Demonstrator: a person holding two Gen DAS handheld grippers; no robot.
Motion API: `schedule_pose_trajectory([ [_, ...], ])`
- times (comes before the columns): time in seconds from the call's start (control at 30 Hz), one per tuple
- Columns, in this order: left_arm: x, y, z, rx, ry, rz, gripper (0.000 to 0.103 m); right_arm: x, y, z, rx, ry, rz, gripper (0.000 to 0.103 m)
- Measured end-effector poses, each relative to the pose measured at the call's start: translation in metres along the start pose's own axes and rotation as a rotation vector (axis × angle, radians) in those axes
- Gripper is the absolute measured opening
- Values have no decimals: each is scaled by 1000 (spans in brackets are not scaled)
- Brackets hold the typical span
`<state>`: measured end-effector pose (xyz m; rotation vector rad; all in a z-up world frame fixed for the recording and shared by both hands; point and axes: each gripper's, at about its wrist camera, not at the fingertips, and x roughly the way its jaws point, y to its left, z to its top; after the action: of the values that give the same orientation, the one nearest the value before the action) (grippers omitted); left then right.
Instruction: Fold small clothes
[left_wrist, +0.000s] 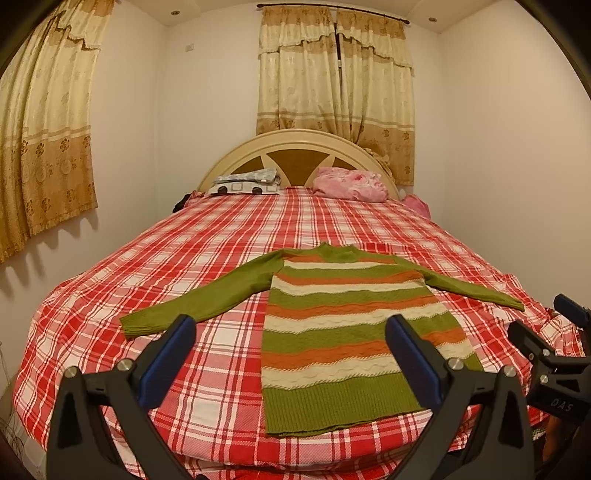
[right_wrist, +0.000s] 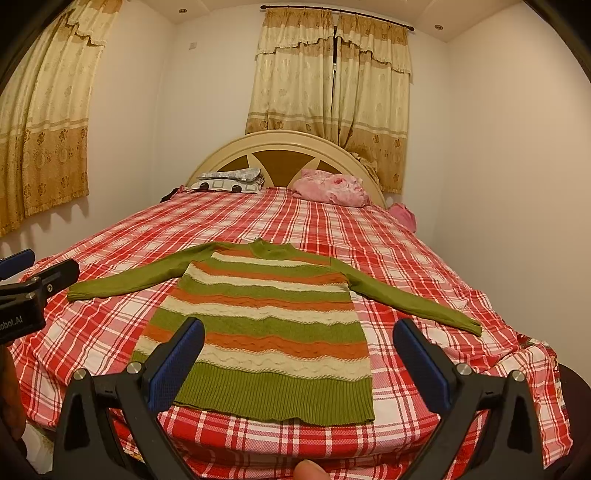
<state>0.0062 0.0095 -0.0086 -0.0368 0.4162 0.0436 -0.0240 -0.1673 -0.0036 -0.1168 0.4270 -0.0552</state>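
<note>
Left wrist view: we hold left claw (left_wrist: 290, 334) spread wide, empty; one green, orange and cream striped knit sweater (left_wrist: 351, 332) flat on red plaid bedspread (left_wrist: 207, 240); right claw (left_wrist: 546, 325) shows "DAS".

Right wrist view: right claw (right_wrist: 299, 338) released, empty; sweater (right_wrist: 266, 325) below; left claw (right_wrist: 33, 266) reads "obot.AI"; two pillows.

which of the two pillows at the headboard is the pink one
The pink pillow lies on the right side by the headboard; the other pillow, on the left, is grey and white patterned.
</note>
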Motion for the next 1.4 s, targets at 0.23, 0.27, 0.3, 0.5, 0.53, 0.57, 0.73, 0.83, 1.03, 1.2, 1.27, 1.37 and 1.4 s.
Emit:
schedule_pose_trajectory([
  [0.23, -1, 1, 1, -4, -3, 2, 103, -1, 0, 1, 1, 1, 0, 102],
  [0.27, -1, 2, 2, -4, -3, 2, 103, -1, 0, 1, 0, 0, 0, 102],
  [0.3, -1, 2, 2, -4, -3, 2, 103, 0, 0, 1, 0, 0, 1, 102],
  [0.5, -1, 3, 2, -5, -4, 1, 103, -1, 0, 2, 0, 0, 1, 102],
  [0.53, -1, 2, 2, -4, -4, 2, 103, -1, 0, 2, 0, -1, -1, 102],
  [0.57, -1, 3, 3, -6, -4, 3, 103, -1, 0, 2, 0, -1, -1, 102],
  [0.73, 0, 7, 4, -13, -5, 4, 103, -1, 1, 2, 0, 0, 2, 102],
  [0.83, -1, 7, 4, -12, -5, 3, 103, -1, 1, 3, -1, -1, 2, 102],
  [1.03, -1, 7, 5, -14, -9, 6, 103, -1, 1, 3, 0, -1, 2, 102],
  [1.2, -1, 9, 6, -17, -13, 9, 103, -1, 1, 3, 0, -2, 2, 102],
  [1.27, -1, 9, 6, -16, -14, 12, 103, -1, 1, 3, 0, -1, 3, 102],
  [1.37, -1, 9, 6, -17, -14, 12, 103, -1, 2, 3, 0, -2, 2, 102],
  [1.4, -1, 10, 6, -16, -15, 13, 103, -1, 1, 3, 0, -2, 3, 102],
])
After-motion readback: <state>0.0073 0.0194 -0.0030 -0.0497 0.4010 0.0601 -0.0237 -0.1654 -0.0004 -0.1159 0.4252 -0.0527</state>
